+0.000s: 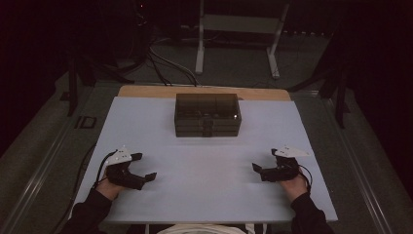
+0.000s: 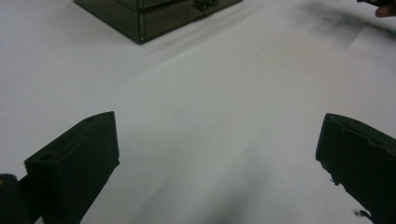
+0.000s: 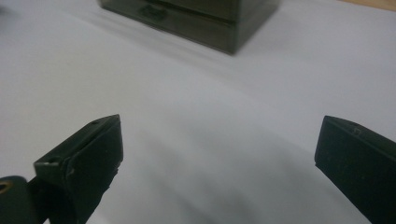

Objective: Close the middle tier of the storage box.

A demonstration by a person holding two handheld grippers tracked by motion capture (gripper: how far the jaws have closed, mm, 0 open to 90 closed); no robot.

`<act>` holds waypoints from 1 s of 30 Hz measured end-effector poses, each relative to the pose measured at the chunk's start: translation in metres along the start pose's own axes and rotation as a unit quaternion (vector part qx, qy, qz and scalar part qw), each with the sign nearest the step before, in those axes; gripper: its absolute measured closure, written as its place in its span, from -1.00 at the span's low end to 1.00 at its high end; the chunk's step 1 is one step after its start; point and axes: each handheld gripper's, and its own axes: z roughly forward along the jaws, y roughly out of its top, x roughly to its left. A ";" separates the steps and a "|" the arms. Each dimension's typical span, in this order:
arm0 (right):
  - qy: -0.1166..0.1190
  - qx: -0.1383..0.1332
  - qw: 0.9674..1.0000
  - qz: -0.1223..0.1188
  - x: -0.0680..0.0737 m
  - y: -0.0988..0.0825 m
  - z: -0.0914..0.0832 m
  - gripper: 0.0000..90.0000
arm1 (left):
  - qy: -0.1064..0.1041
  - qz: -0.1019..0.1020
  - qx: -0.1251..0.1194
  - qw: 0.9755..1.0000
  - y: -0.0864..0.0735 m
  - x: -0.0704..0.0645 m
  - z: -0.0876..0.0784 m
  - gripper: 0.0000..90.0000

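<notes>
Drawer box (image 1: 208,115): dark, seemingly three-tiered, far centre of table (image 1: 146,126). Left gripper (image 1: 144,166) and right gripper (image 1: 263,162): near edge, jaws spread, empty. Step: approach pending; next, reach forward to a drawer handle.

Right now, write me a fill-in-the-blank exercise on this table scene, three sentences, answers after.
1. The dark drawer box stands at the ____ edge of the white table, away from the person.
2. The left gripper and the right gripper both have their fingers spread ____, holding nothing.
3. The drawers of the box are all ____.

Missing words: far; open; closed
</notes>
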 end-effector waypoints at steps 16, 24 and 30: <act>-0.042 -0.036 0.998 0.033 -0.012 -0.012 0.001 -0.98 | -0.006 0.000 0.004 1.000 -0.001 0.000 0.002 -0.98; -0.031 -0.021 0.999 0.006 0.000 -0.011 0.008 -0.98 | -0.006 0.001 0.007 1.000 -0.001 0.001 0.002 -0.98; -0.034 -0.018 0.999 0.013 -0.004 -0.013 0.004 -0.98 | -0.005 -0.001 0.006 1.000 -0.001 0.001 0.001 -0.98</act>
